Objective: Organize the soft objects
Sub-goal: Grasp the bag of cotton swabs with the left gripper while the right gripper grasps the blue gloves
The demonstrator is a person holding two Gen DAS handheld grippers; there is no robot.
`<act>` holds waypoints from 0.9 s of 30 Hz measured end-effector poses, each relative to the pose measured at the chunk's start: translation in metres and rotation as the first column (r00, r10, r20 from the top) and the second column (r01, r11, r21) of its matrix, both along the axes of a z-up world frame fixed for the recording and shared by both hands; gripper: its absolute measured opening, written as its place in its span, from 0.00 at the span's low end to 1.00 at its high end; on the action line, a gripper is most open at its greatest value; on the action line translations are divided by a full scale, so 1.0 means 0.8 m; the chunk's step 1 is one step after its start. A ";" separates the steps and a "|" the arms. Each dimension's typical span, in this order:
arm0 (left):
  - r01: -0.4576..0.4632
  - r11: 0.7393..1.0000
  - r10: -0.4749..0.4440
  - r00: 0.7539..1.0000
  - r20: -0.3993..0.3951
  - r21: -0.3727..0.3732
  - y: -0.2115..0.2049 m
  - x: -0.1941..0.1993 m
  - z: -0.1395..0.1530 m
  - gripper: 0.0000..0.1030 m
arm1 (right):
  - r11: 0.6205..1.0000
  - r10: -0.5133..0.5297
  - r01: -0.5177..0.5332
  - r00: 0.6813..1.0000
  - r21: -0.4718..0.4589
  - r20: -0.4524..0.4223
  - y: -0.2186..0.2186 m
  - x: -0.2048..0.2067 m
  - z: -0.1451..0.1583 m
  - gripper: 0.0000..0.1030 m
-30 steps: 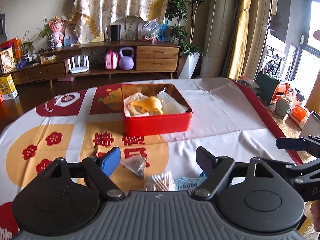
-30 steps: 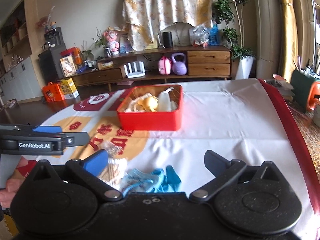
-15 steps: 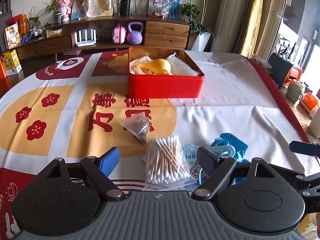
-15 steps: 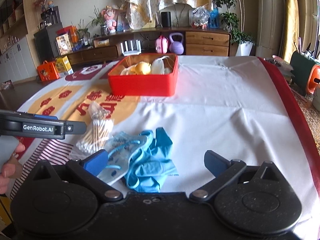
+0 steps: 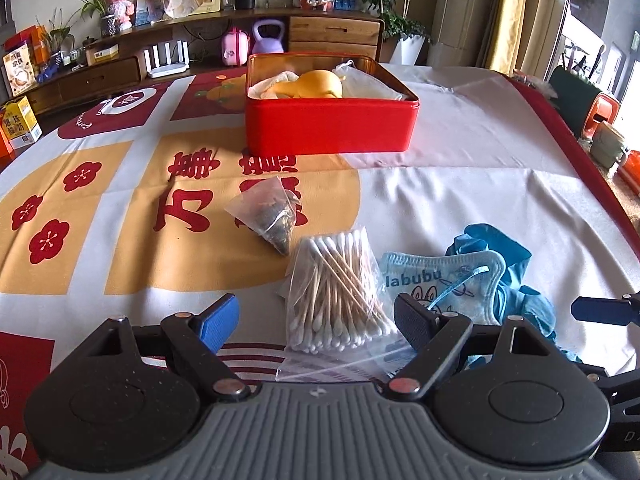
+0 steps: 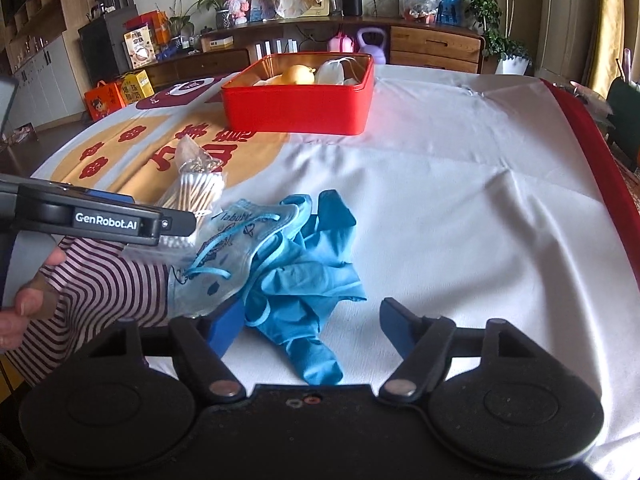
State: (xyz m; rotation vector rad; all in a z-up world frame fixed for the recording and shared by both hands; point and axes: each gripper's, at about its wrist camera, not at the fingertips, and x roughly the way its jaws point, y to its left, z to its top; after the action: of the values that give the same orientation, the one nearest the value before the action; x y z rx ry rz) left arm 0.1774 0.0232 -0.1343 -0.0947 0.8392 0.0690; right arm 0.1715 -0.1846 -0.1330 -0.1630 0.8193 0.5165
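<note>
A clear bag of cotton swabs [image 5: 336, 300] lies between the fingers of my left gripper [image 5: 316, 318], which is open and low over the table. Beside it lie a light-blue printed face mask [image 5: 440, 280] and crumpled blue gloves [image 5: 512, 272]. A pyramid tea bag [image 5: 272, 212] lies further ahead. My right gripper [image 6: 314, 326] hangs over the blue gloves [image 6: 304, 280], its jaws closing with the glove between them, and its pads do not press on it. The mask [image 6: 236, 252] overlaps its left pad. The red tin [image 5: 332, 128] at the far middle holds a yellow item and white pouches.
A patterned tablecloth [image 5: 460, 184] with a red border covers the table, which drops off at the right. One finger of the left gripper [image 6: 120, 220] and a person's hand [image 6: 24, 300] sit at the left of the right wrist view. A sideboard [image 5: 332, 32] stands beyond.
Both grippers have sunk toward the table and tilted down, so the swabs, mask and gloves now fill the near view. The right jaws have narrowed a little.
</note>
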 end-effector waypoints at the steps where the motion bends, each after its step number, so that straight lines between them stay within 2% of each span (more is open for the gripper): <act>1: 0.000 1.000 0.000 1.000 -0.003 -0.002 0.000 0.001 -0.002 0.82 | 1.000 0.004 -0.004 1.000 0.000 -0.003 0.000 0.001 -0.001 0.69; 6: -0.005 1.000 0.005 1.000 -0.004 -0.014 0.002 0.009 -0.010 0.82 | 0.999 -0.016 0.016 1.000 0.045 -0.011 -0.008 0.009 0.002 0.63; 8: -0.001 1.000 0.001 1.000 -0.005 -0.015 0.001 0.013 -0.012 0.82 | 0.997 -0.027 0.028 0.999 0.069 -0.026 -0.011 0.016 0.003 0.56; 12: 0.006 1.000 -0.006 1.000 -0.004 -0.027 0.000 0.016 -0.017 0.82 | 0.991 -0.055 0.064 0.996 0.114 -0.077 -0.017 0.030 -0.002 0.47; 15: 0.010 1.000 -0.010 1.000 0.000 -0.030 0.000 0.016 -0.019 0.82 | 0.991 -0.062 0.074 0.993 0.115 -0.101 -0.018 0.036 -0.009 0.40; 19: 0.014 1.000 -0.014 1.000 0.010 -0.025 0.000 0.016 -0.021 0.81 | 0.991 -0.059 0.069 0.994 0.112 -0.092 -0.014 0.036 -0.010 0.22; 23: 0.011 1.000 -0.011 1.000 0.020 -0.021 0.001 0.014 -0.019 0.69 | 0.991 -0.054 0.064 0.994 0.117 -0.090 -0.014 0.034 -0.009 0.13; 26: 0.002 0.999 -0.002 1.000 0.020 -0.034 0.005 0.013 -0.017 0.54 | 0.991 -0.056 0.064 0.995 0.117 -0.078 -0.014 0.031 -0.006 0.10; 27: -0.002 0.999 0.003 1.000 0.020 -0.039 0.006 0.013 -0.016 0.52 | 0.991 -0.057 0.065 0.996 0.119 -0.072 -0.014 0.031 -0.004 0.09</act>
State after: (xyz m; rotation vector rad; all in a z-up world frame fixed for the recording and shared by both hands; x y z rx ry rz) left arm 0.1880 0.0282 -0.1470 -0.1332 0.8210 0.0538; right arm 0.1961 -0.1957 -0.1360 -0.0080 0.8548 0.5150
